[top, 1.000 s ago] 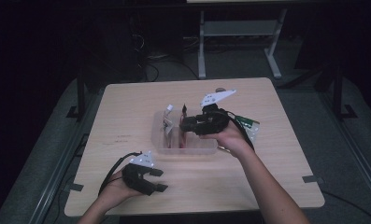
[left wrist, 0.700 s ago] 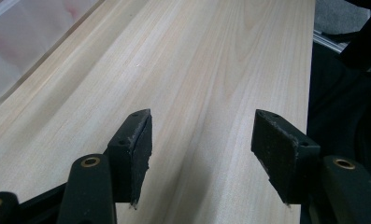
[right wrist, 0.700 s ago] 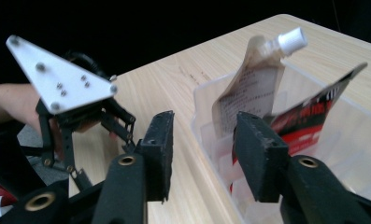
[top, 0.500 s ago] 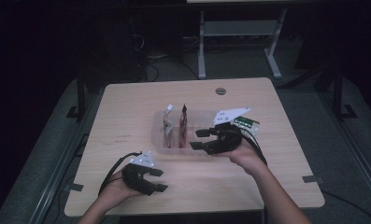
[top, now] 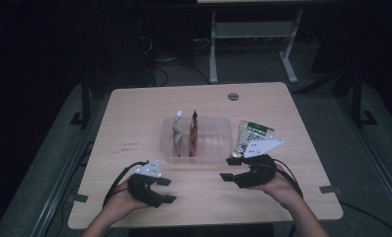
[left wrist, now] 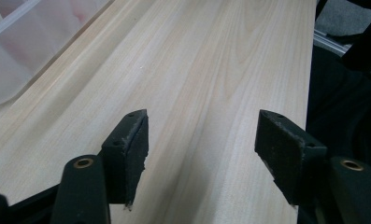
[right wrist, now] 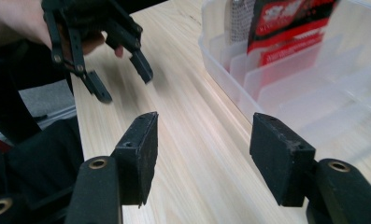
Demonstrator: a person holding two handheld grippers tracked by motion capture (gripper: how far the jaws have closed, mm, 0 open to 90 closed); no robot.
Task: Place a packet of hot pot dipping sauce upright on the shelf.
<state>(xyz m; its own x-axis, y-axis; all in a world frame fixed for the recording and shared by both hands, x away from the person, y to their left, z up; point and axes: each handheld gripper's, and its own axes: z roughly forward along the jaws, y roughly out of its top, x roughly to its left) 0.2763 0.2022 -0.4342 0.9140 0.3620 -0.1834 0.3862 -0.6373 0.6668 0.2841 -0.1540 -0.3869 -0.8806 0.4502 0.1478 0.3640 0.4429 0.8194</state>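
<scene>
A clear plastic bin (top: pixel 218 148) with slotted dividers sits mid-table. A silver-white packet (top: pixel 176 131) and a red packet (top: pixel 194 132) stand upright in its left slots. To the right of the bin, a green-and-white packet (top: pixel 253 134) lies on the table. My right gripper (top: pixel 228 168) hovers open just in front of the bin's right corner, holding nothing. My left gripper (top: pixel 168 190) rests open near the front edge, left of it. In the right gripper view my jaws (right wrist: pixel 204 149) frame bare wood, with the bin (right wrist: pixel 342 93) and the red packet (right wrist: pixel 290 23) to the right. The left gripper (right wrist: pixel 122 74) shows farther off.
The wooden table (top: pixel 134 128) has bare surface around the bin. A round cable grommet (top: pixel 233 96) sits near the far edge. In the left gripper view the open jaws (left wrist: pixel 202 144) point along bare wood, with a bin corner (left wrist: pixel 15 51) at upper left and the table edge on the right.
My right gripper has drawn back from over the bin toward the front of the table, with open jaws. The left gripper has stayed in place.
</scene>
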